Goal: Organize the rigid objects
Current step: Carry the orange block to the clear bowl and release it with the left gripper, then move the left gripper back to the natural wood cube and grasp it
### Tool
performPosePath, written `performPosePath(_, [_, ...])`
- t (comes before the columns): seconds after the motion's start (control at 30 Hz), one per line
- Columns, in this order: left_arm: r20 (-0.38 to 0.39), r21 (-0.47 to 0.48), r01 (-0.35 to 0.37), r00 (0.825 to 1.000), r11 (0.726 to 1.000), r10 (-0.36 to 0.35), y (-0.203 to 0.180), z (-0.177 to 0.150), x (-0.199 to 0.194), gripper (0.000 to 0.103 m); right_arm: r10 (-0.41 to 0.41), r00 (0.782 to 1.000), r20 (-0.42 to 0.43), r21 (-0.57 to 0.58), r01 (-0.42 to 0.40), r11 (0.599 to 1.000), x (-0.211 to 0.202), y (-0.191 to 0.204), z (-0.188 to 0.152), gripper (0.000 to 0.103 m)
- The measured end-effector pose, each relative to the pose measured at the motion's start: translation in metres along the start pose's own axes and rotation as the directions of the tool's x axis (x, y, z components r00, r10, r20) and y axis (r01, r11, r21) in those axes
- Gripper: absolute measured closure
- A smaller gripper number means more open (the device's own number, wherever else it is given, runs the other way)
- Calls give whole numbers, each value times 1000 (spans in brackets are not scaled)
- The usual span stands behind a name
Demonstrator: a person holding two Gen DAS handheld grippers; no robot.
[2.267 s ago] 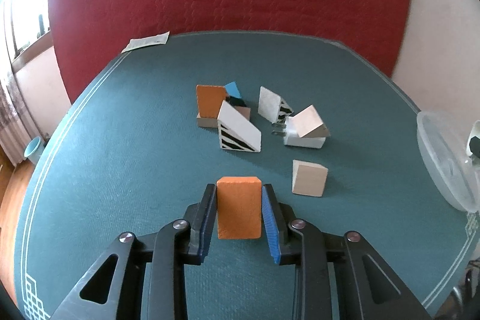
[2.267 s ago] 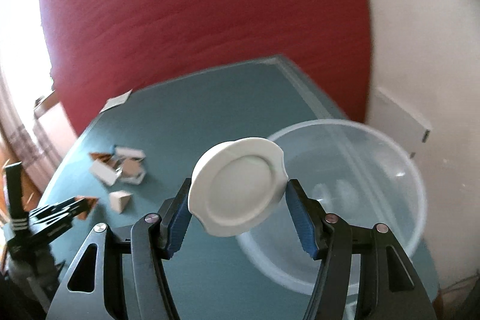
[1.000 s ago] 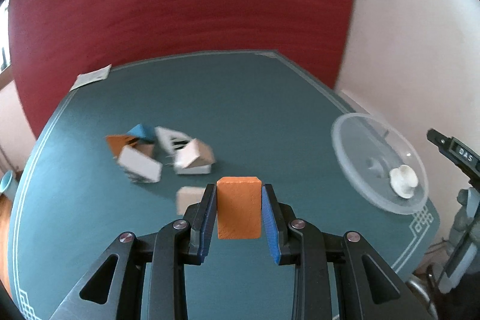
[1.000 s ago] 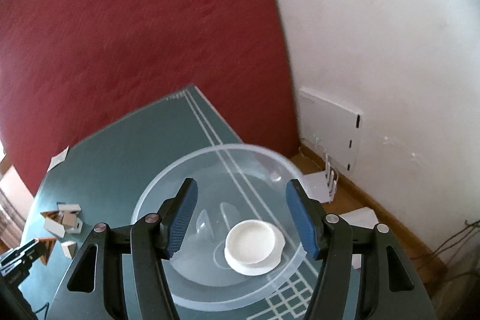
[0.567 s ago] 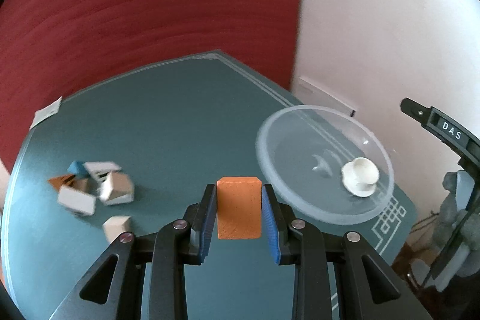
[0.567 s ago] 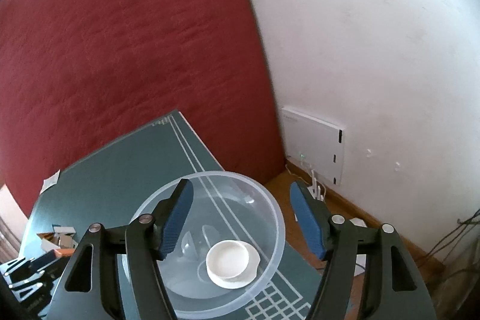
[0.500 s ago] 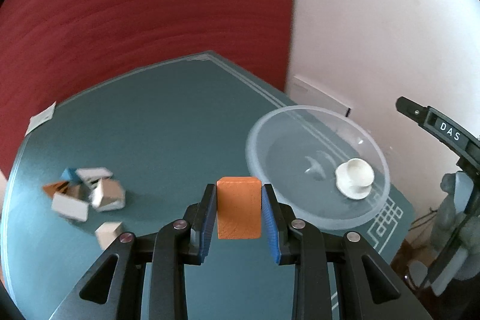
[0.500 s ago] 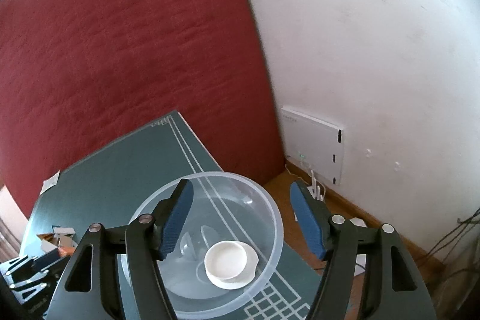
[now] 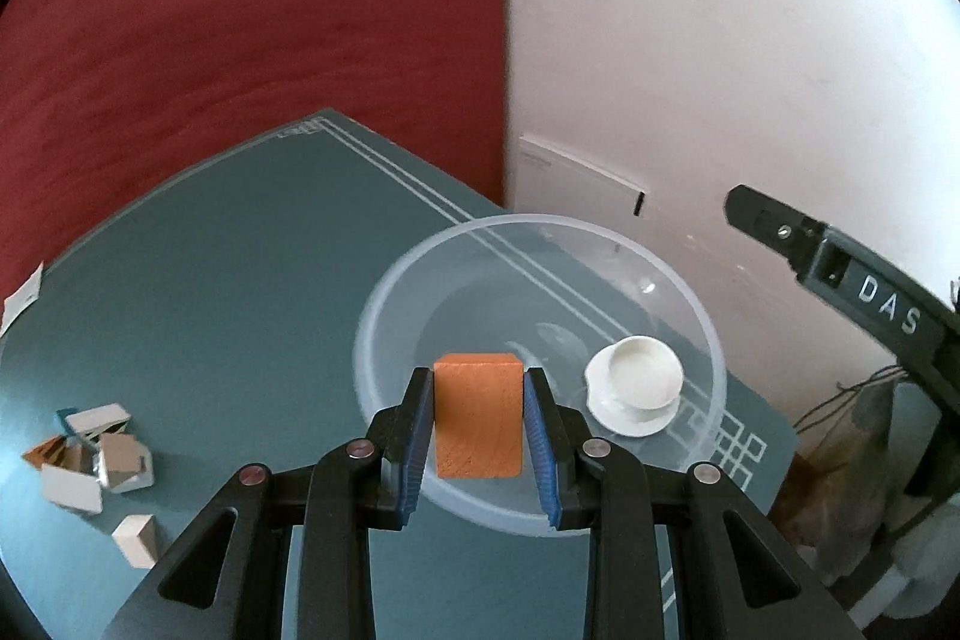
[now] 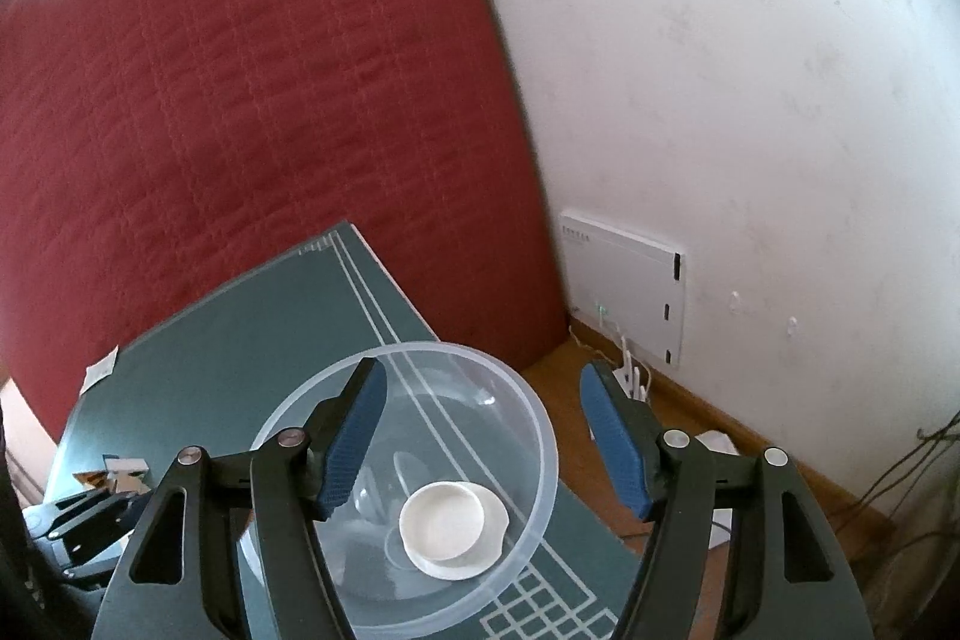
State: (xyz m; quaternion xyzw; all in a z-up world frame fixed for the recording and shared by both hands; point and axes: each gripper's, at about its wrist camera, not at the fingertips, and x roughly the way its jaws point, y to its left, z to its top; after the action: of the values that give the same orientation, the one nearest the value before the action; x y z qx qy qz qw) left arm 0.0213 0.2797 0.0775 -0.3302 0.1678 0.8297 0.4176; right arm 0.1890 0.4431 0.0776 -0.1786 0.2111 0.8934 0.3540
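Observation:
My left gripper (image 9: 478, 421) is shut on an orange block (image 9: 477, 415) and holds it above the near rim of a clear plastic bowl (image 9: 384, 316). A white round lid-like piece (image 9: 636, 382) lies inside the bowl at its right side. My right gripper (image 10: 483, 445) is open and empty, raised above the same bowl (image 10: 534, 424), where the white piece (image 10: 447, 526) shows again. My left gripper (image 10: 78, 532) shows at the lower left of the right wrist view.
The green table (image 9: 228, 268) holds a cluster of wedge and block pieces (image 9: 90, 454) at the left and one pale wooden block (image 9: 138, 541). A paper slip (image 9: 21, 298) lies at the far left edge. The right gripper's body (image 9: 840, 274) reaches in from the right. The table edge and white wall lie just beyond the bowl.
My left gripper has carried the orange block rightward from near the pile to over the bowl. My right gripper let the white piece into the bowl earlier and has drawn back, open.

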Motion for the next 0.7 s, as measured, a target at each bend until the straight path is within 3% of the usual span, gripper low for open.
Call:
performPosePath(0.07, [-4,9,16,1000,1000,-16,-1,1,0,64,0,1000,-2,-3,0,1000,-1,1,0,34])
performPosePath(0.13, [-6,-2,16,1000,1000,-16,0,0,0,12,1,1000,-3,-6,-1,1000,-2,1,0,34])
performPosePath(0.17, [11,-11,4,1000,1000,-4,2,-1,-1,5,2,1000,-4,-8,-2,1000,-2,2,0,34])
performPosePath(0.23, [42,-22,-33,999,999,34,9,-4,-5,4,2,1000,-2,-9,-2,1000,-3,1,-1,34])
performPosePath(0.7, [33,-115,-205,977,972,210,52,-27,-24,4,1,1000,-28,-45,-2,999,-3,9,-12,34])
